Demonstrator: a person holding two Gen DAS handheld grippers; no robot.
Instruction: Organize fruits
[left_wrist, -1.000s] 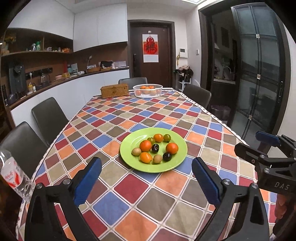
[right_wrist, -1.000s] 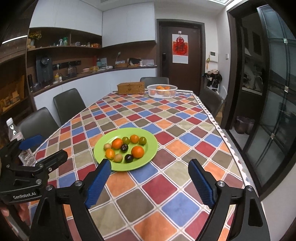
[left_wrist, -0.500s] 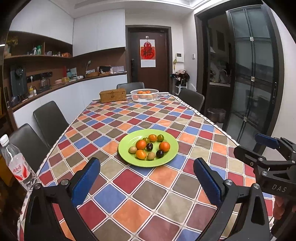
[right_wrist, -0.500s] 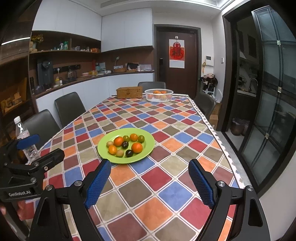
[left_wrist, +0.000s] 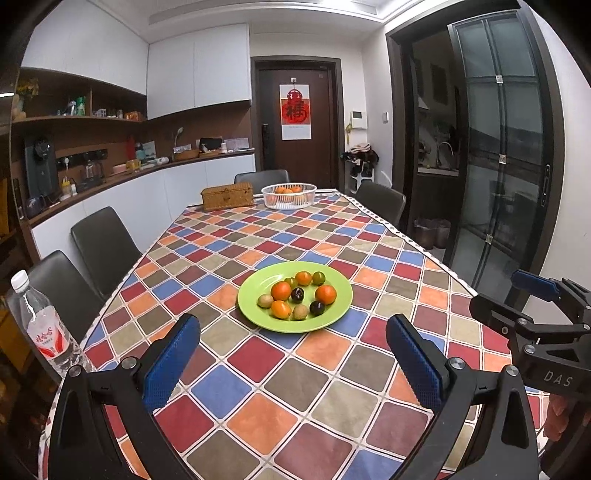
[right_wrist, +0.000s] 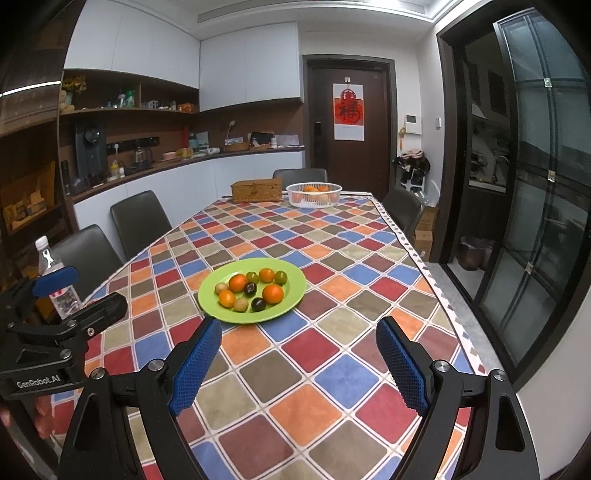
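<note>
The checkered worktop (left_wrist: 258, 369) carries a green plate (left_wrist: 255, 295) of small fruits (left_wrist: 281, 290) at its middle, a white basket (left_wrist: 289, 195) at 12 o'clock. Left gripper (left_wrist: 293, 356) and right gripper (right_wrist: 299, 360) hover at 6 o'clock, jaws wide, empty.

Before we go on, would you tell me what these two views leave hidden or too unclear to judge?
- White basket, both views: far and small; only orange tops show above its rim, so the fruit count is unclear.
- Wicker box, both views: lid shut, contents hidden.
- Water bottle, right wrist view: lower part covered by the left gripper.
- Green plate: the small greenish and tan fruits' kinds are too small to tell.
</note>
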